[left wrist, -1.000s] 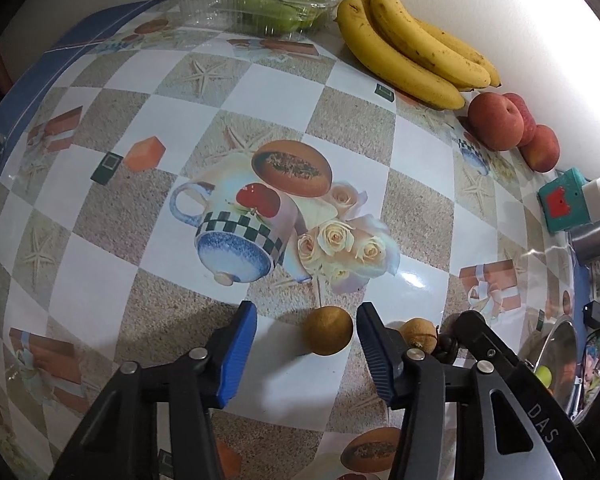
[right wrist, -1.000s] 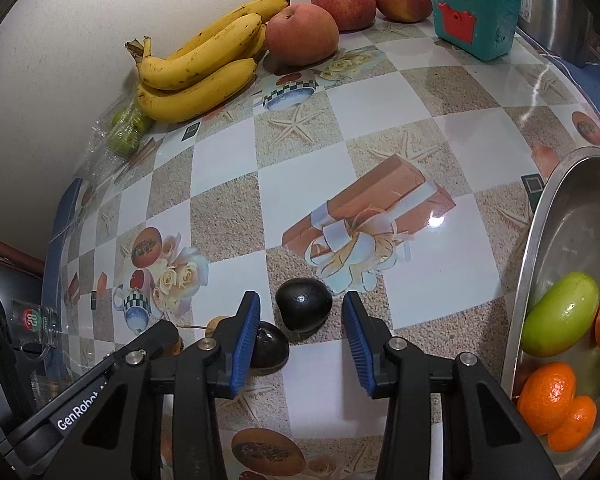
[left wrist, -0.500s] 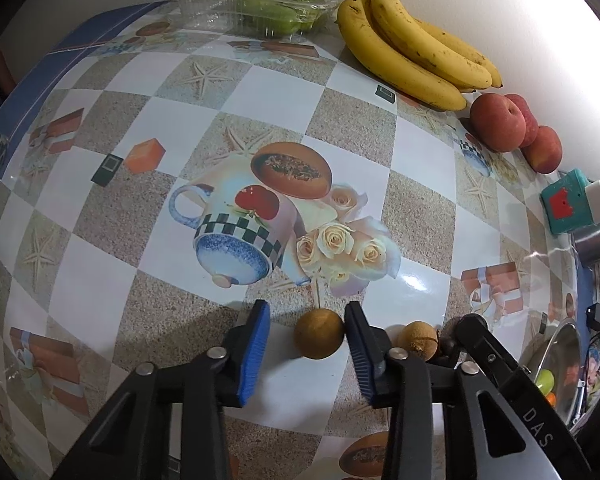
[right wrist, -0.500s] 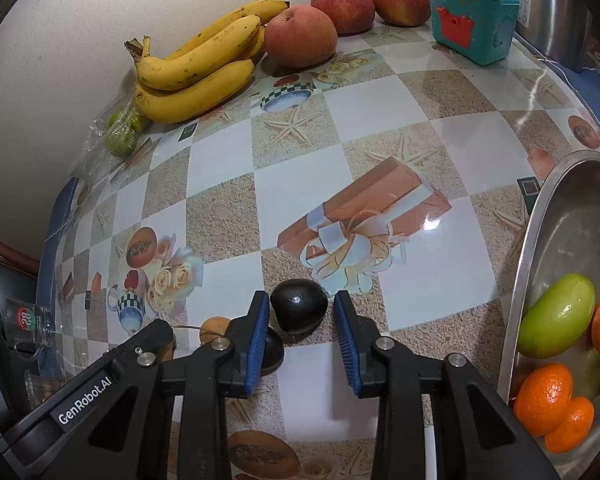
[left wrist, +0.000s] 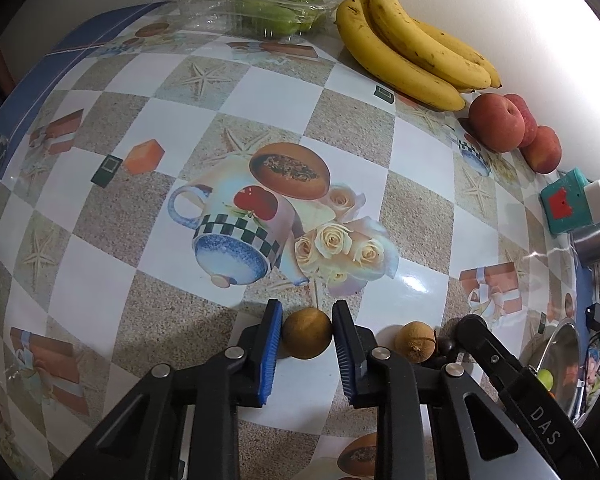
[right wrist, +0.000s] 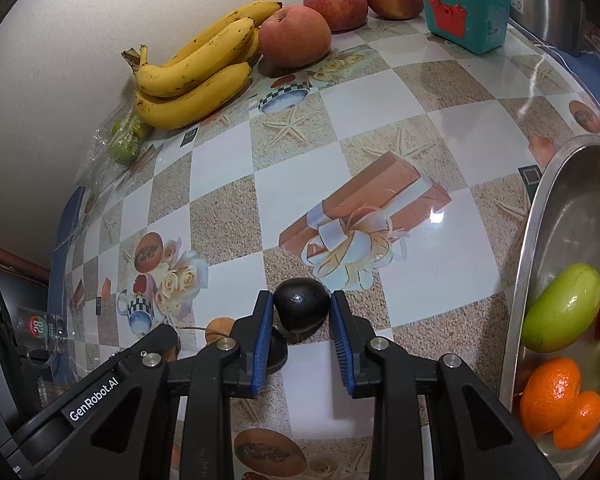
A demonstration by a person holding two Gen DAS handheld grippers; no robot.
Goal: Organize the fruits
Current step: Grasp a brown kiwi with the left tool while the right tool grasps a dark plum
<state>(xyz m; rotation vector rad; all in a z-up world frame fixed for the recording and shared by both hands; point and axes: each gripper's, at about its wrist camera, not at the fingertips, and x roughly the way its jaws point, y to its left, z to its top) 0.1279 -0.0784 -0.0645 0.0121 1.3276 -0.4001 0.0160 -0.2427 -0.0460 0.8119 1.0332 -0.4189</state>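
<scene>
My left gripper point(left wrist: 306, 334) is shut on a small round brown fruit point(left wrist: 307, 333) resting on the patterned table. A second brown fruit point(left wrist: 415, 341) lies just to its right. My right gripper point(right wrist: 300, 318) is shut on a black round fruit point(right wrist: 301, 307) on the table; a second dark fruit point(right wrist: 278, 350) sits behind its left finger. A steel bowl point(right wrist: 540, 216) at the right holds a green mango point(right wrist: 562, 306) and oranges point(right wrist: 550, 392).
Bananas point(left wrist: 412, 46), red apples point(left wrist: 498, 122) and a clear box of green fruit point(left wrist: 268, 10) line the far wall. A teal box point(right wrist: 462, 16) and a steel pot point(left wrist: 596, 240) stand at the right. A glass point(right wrist: 40, 326) sits at the left edge.
Both grippers have closed from open onto their fruits: the left onto the brown fruit, the right onto the black fruit. Both moved slightly forward.
</scene>
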